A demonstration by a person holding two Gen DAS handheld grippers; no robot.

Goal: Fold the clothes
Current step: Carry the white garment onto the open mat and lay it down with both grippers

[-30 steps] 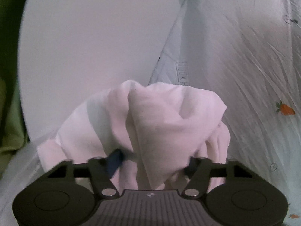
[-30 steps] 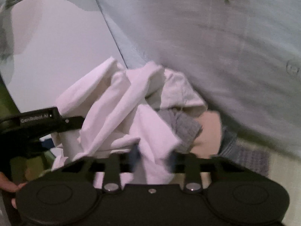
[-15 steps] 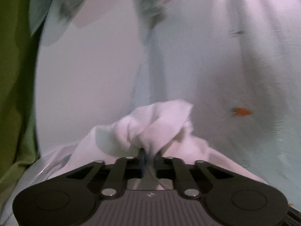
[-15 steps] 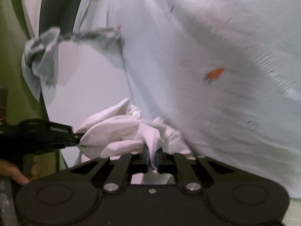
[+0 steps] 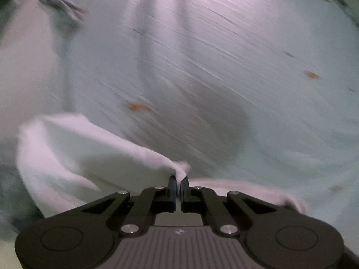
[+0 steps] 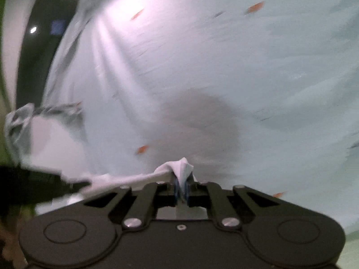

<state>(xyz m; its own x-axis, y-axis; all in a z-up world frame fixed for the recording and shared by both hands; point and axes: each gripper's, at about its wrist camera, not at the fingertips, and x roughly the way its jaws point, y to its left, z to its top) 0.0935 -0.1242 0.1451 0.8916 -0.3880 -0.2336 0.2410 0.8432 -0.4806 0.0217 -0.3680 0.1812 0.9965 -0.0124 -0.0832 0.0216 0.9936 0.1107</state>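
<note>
A: Where's the cloth, and which way does it run?

B: It is pulled out between the two grippers, in front of the pale sheet with orange specks. In the right view its long axis runs level, from the right gripper leftward to the dark left one at the frame edge.

A: How do the jaws stand?

B: Left gripper: pinched tight on a white corner, the fabric trailing off to the left. Right gripper: also clamped on a bunched corner, a peak poking up above the tips.

A: And the pose?

B: Both point about level at the sheet. Everything is motion-blurred, so finer folds I can't tell.
</note>
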